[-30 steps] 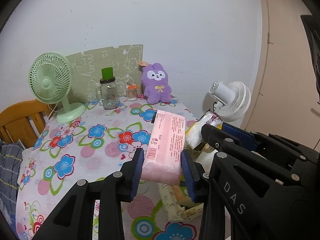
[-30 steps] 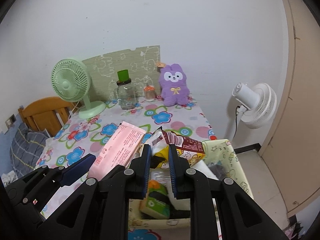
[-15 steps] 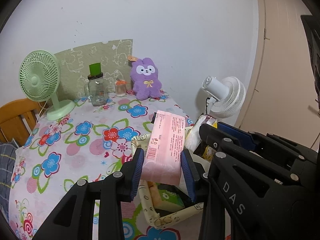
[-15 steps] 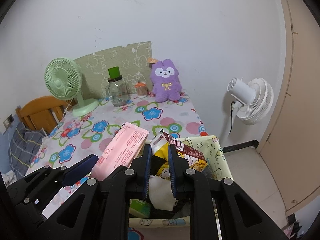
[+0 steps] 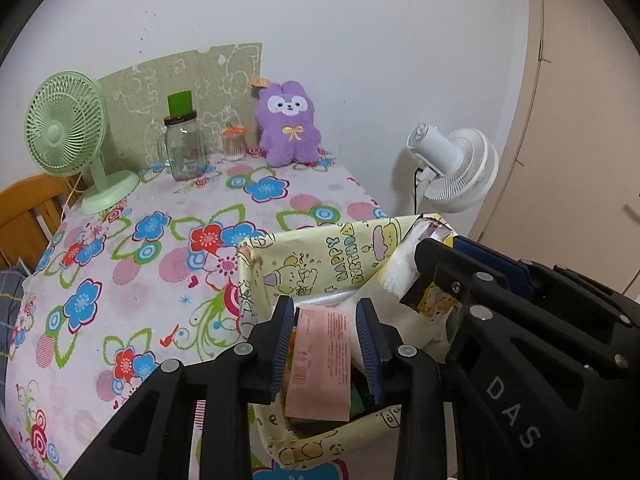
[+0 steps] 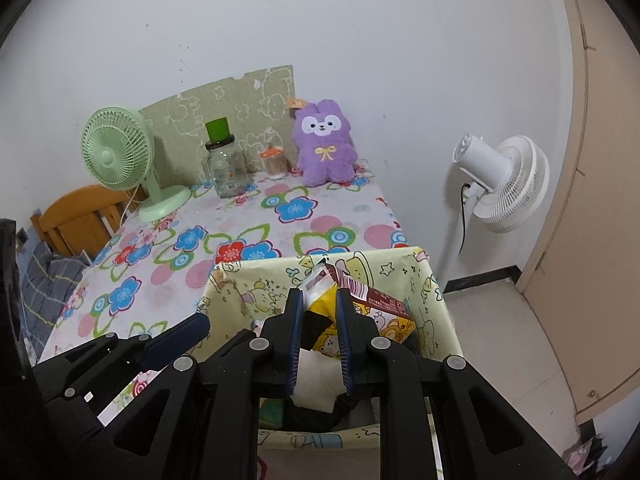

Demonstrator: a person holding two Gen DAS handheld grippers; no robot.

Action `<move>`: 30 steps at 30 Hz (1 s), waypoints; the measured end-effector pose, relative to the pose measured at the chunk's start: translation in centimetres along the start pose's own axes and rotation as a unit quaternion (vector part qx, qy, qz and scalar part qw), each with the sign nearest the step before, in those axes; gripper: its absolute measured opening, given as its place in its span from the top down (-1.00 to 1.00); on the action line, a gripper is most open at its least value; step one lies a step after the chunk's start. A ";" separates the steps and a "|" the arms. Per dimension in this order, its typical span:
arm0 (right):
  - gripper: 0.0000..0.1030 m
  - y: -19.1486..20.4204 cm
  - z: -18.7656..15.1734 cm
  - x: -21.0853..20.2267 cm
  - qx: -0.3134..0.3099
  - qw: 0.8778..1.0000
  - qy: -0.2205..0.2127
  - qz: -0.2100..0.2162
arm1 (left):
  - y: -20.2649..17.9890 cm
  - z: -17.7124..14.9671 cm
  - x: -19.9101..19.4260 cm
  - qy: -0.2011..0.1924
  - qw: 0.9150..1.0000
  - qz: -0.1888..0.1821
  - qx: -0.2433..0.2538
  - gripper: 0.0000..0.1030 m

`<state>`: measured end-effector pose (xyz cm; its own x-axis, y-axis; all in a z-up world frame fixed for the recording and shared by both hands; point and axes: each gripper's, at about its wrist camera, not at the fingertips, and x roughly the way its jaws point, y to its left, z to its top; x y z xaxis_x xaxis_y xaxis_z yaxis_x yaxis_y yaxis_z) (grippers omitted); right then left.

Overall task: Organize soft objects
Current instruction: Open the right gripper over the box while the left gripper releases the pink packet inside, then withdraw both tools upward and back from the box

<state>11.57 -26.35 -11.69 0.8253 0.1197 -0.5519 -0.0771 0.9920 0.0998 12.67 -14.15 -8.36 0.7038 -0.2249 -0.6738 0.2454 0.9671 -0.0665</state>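
The green desk fan (image 5: 64,136) stands at the 10 o'clock position on the floral tablecloth (image 5: 132,264). A wooden chair (image 5: 24,216) is just beyond the table's left edge. To the fan's right, a glass jar (image 5: 184,152) with a green lid stands in front of a patterned green board (image 5: 192,88) that leans on the wall. A small orange-capped container (image 5: 235,143) is just beside the jar. The purple plush rabbit (image 5: 289,126) sits upright at 12 o'clock, against the wall.

The yellow cartoon-print box (image 5: 320,256) occupies the table's near right corner, at 5 o'clock in the left wrist view.

Left gripper (image 5: 325,344): the jaws stand apart, one on each side of the pink tissue pack (image 5: 320,364). The pack lies inside the box. A small gap appears on each side of it; contact cannot be confirmed at this angle.

Right gripper (image 6: 318,334): the jaws are closed on the yellow snack bag (image 6: 320,312). The bag hangs over the box interior, at 6 o'clock in the right wrist view. Its torn top points toward the far box wall (image 6: 280,276).

A white floor fan (image 6: 500,184) stands off the table at 3 o'clock, near the beige door (image 6: 600,200).
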 end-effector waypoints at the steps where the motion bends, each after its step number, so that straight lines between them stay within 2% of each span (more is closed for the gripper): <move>1: 0.62 -0.1 0.0 0.1 0.000 1.000 0.001 0.001 | -0.1 0.0 0.1 0.002 1.000 0.001 0.000 0.36; 6: 0.63 -0.3 0.0 0.6 0.003 1.000 0.003 0.009 | -0.1 -0.1 0.9 0.014 1.000 0.007 -0.001 0.17; 8: 0.63 -0.4 0.1 0.9 0.007 1.000 0.002 0.017 | 0.0 0.0 1.1 0.018 1.000 0.012 -0.001 -0.05; 10: 0.59 -0.4 0.1 1.2 0.009 1.000 0.004 0.029 | 0.1 0.0 1.2 0.018 1.000 0.017 -0.002 -0.15; 11: 0.54 -0.4 0.2 1.4 0.008 0.999 0.007 0.036 | 0.2 0.0 1.2 0.019 1.000 0.015 -0.002 -0.15; 13: 0.27 -0.4 0.1 1.8 0.012 0.999 0.016 0.044 | 0.3 0.1 1.2 0.021 1.000 0.012 -0.002 -0.16; 16: -0.03 -0.4 0.0 2.4 0.020 0.998 0.027 0.047 | 0.2 0.1 1.1 0.020 1.000 0.007 0.006 -0.35; 17: -0.08 -0.4 -0.2 2.6 0.023 0.998 0.030 0.050 | 0.1 0.2 1.0 0.018 1.000 0.012 0.007 -0.48; 18: -0.17 -0.4 -0.2 2.7 0.024 0.998 0.033 0.049 | 0.1 0.2 0.9 0.015 1.000 0.020 0.009 -0.52; 22: -0.39 -0.1 -0.3 2.6 0.020 0.998 0.033 0.044 | 0.3 0.2 0.8 0.014 1.000 0.023 0.008 -0.57; 30: -0.64 0.3 -0.2 1.9 0.010 0.999 0.030 0.025 | 0.7 0.2 0.1 0.016 0.999 0.031 0.003 -0.73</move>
<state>13.06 -25.83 -12.87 0.7856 0.1710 -0.5947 -0.1047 0.9839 0.1445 13.03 -13.48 -8.37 0.6956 -0.1604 -0.7003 0.2064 0.9783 -0.0191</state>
